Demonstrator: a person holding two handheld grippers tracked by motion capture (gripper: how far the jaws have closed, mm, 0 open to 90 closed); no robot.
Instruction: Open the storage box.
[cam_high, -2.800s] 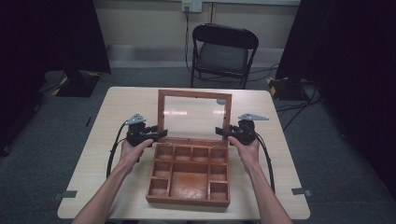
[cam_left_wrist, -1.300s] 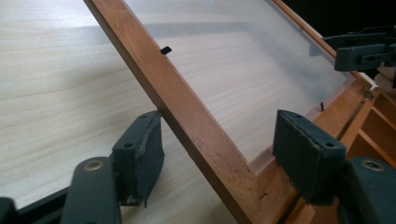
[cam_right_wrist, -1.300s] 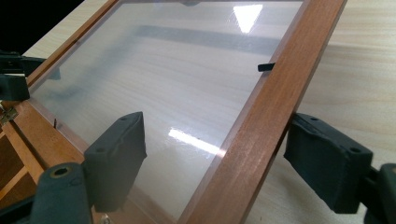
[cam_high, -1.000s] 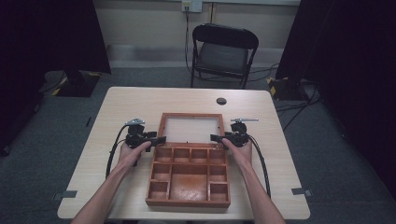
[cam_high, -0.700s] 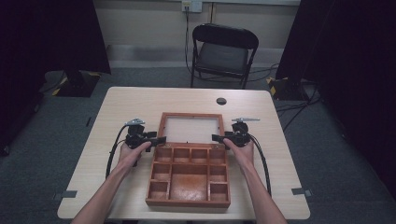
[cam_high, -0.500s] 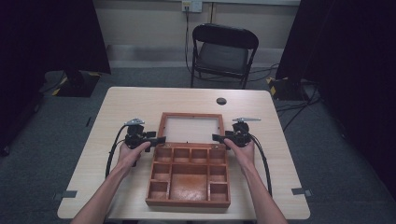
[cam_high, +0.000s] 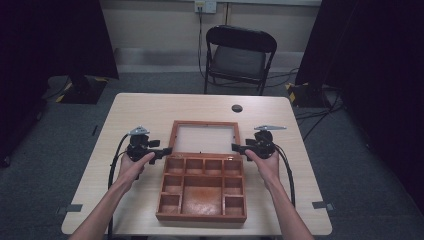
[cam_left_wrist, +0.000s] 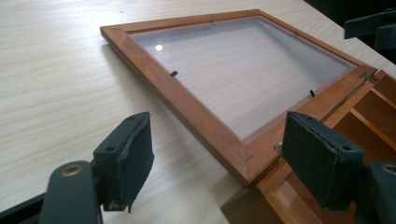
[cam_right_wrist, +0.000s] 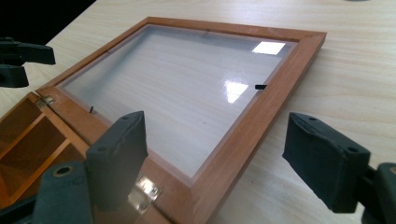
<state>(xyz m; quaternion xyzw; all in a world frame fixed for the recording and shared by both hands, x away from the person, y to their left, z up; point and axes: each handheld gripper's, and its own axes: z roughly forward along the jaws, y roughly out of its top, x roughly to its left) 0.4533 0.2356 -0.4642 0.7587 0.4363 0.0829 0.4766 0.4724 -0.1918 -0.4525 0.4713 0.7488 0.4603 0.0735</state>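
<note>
A wooden compartment box (cam_high: 202, 188) lies open on the table, its glass-paned lid (cam_high: 204, 139) folded flat back on the tabletop. My left gripper (cam_high: 167, 150) is open at the lid's near left corner (cam_left_wrist: 243, 158), jaws straddling it without touching. My right gripper (cam_high: 235, 148) is open at the lid's near right corner (cam_right_wrist: 205, 179), jaws on either side of the frame. The hinges (cam_right_wrist: 147, 187) show between lid and box. The compartments (cam_high: 201, 191) look empty.
A small dark round object (cam_high: 237, 108) sits on the table beyond the lid. A black folding chair (cam_high: 239, 55) stands behind the table. The wooden tabletop (cam_high: 150, 112) has bare room to the left, right and far side of the box.
The lid stood upright 2.8 s ago and now lies flat on the table. Both grippers came down with it and stand open at its corners; little has moved in the last second.
</note>
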